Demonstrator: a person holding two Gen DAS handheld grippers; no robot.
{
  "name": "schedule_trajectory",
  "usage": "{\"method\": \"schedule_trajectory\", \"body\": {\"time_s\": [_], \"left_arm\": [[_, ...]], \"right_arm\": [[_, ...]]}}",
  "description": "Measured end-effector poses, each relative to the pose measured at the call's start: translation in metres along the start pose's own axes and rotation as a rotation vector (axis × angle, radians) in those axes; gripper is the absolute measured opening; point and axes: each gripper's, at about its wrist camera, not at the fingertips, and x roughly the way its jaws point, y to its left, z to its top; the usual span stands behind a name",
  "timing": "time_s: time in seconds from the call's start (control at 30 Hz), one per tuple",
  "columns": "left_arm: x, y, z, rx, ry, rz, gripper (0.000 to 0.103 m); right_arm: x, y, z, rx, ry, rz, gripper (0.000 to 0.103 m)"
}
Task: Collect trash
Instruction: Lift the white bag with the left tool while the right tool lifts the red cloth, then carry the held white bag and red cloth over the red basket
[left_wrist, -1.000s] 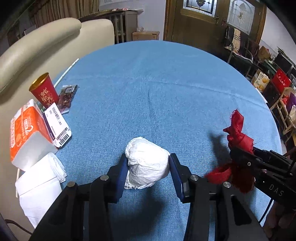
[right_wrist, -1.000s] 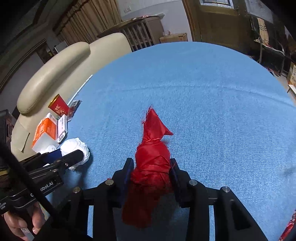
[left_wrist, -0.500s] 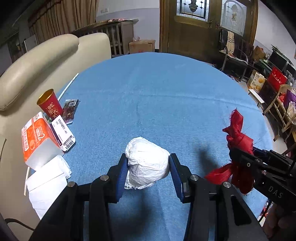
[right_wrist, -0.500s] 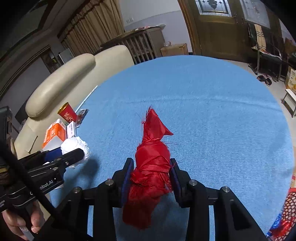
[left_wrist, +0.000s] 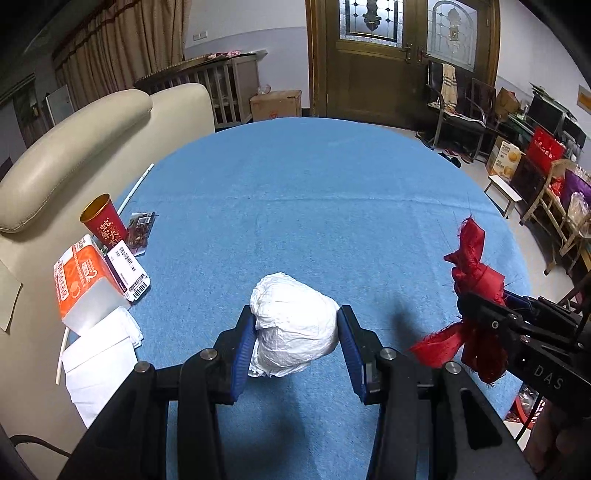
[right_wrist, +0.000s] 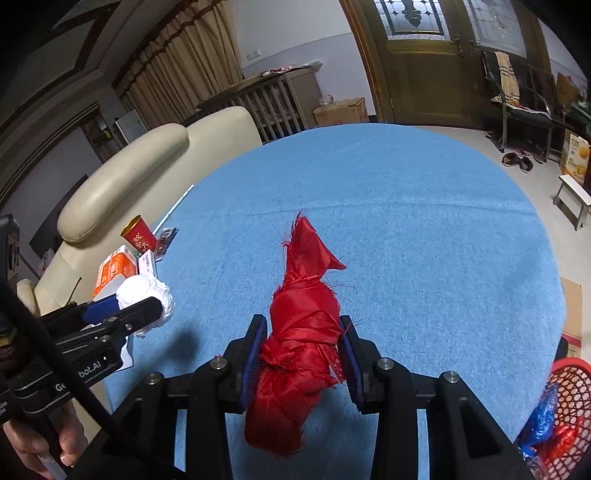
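Observation:
My left gripper (left_wrist: 295, 332) is shut on a crumpled white paper ball (left_wrist: 293, 328) and holds it above the blue table (left_wrist: 314, 206). My right gripper (right_wrist: 301, 343) is shut on a bunched red cloth scrap (right_wrist: 303, 332), also held above the table. The red scrap (left_wrist: 472, 288) shows at the right of the left wrist view. The white ball (right_wrist: 146, 299) shows at the left of the right wrist view. A red mesh basket (right_wrist: 570, 406) with blue and red trash in it sits at the lower right, beside the table edge.
At the table's left edge stand a red paper cup (left_wrist: 103, 221), a snack wrapper (left_wrist: 140, 230), an orange tissue pack (left_wrist: 83, 280), a labelled packet (left_wrist: 129, 269), white napkins (left_wrist: 99, 358) and a straw (left_wrist: 136, 188). A cream sofa (left_wrist: 74, 147) is beyond.
Both grippers have risen and drawn back from the table with their loads, so more of the room shows. The red basket has come into the right wrist view.

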Motion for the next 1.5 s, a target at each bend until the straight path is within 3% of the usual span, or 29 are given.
{"method": "schedule_trajectory", "body": {"time_s": [0.53,1.5], "left_arm": [[-0.011,-0.037,-0.004,0.063,-0.011,-0.016,0.046],[-0.032,-0.172,-0.014,0.351,-0.007,-0.135,0.046]], "right_arm": [[-0.030,-0.027,-0.012,0.044,-0.032,0.000,0.042],[-0.113,-0.147,-0.052,0.236,-0.103,-0.103,0.042]]}}
